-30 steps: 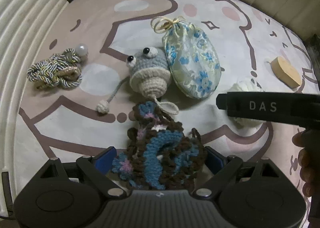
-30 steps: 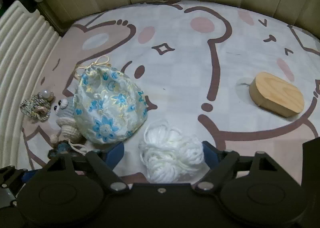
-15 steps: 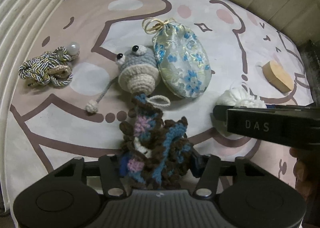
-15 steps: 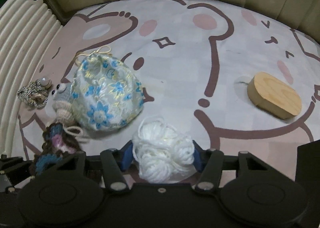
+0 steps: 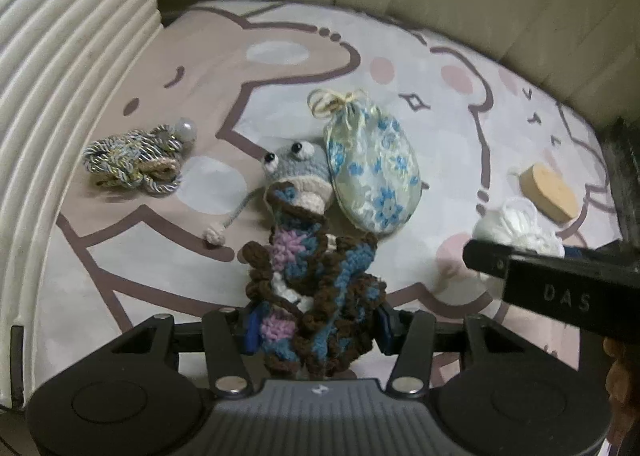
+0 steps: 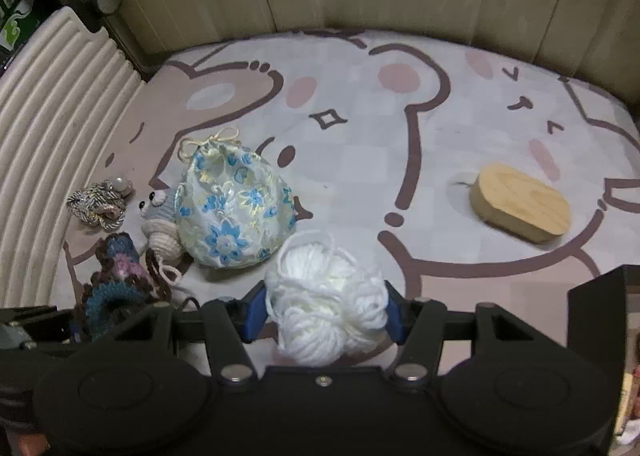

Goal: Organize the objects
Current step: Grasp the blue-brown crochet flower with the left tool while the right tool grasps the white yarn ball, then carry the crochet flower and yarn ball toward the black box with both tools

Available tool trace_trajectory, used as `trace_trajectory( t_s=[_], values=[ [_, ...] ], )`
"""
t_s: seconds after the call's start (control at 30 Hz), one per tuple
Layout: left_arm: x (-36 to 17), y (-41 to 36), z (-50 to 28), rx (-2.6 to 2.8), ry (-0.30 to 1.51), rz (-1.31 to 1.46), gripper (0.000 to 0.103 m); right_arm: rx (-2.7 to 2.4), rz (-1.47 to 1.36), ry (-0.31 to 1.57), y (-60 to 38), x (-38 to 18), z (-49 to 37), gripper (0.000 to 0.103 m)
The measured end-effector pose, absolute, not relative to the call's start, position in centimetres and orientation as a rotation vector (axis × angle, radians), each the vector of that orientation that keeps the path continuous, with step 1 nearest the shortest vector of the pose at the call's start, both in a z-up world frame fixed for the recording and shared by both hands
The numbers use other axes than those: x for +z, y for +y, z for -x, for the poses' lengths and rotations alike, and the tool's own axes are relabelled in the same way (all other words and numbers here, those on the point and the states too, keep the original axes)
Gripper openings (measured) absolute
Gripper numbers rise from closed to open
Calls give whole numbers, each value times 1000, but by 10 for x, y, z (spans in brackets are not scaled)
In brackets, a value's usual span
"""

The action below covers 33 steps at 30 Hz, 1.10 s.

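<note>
**Both grippers have closed on their pieces and are lifting them**

A second ago both grippers stood open around their things, which lay on the printed bedsheet (image 6: 360,104). Now the left gripper (image 5: 316,326) has its blue pads pressed into the sides of the brown and blue crochet piece (image 5: 312,280), and the piece hangs up from the sheet, bunched between the fingers. The right gripper (image 6: 326,314) pinches the white yarn ball (image 6: 324,304) in the same way; the yarn is squeezed narrower between its pads, and it sits higher above the sheet than before.

I take the floral drawstring pouch (image 6: 236,212) as the landmark. The yarn ball is just in front of the pouch, toward the camera and a little to its right. The crochet piece is in front of the pouch on its left side, near the small crochet frog (image 5: 298,170), which touches the pouch. The knot of twisted cord (image 5: 134,162) lies further left of the pouch, and the wooden block (image 6: 520,202) lies well apart on its right.

For the task this means, in my judgement, that the picking step is finished for two things together. The next step is to carry them to where they belong. That place I cannot tell.
</note>
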<state>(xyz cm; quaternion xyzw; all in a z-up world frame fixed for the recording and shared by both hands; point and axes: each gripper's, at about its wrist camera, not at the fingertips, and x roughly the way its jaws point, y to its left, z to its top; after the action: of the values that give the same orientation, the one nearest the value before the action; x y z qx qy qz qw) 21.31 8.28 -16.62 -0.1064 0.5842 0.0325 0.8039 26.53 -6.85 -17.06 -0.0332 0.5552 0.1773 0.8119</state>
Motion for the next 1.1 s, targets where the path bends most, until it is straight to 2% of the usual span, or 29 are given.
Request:
trace_trajectory(
  t_s=[1.1],
  values=[
    [-83, 44, -194, 112, 1028, 230, 52, 341, 9, 995, -151, -87, -222, 58]
  ],
)
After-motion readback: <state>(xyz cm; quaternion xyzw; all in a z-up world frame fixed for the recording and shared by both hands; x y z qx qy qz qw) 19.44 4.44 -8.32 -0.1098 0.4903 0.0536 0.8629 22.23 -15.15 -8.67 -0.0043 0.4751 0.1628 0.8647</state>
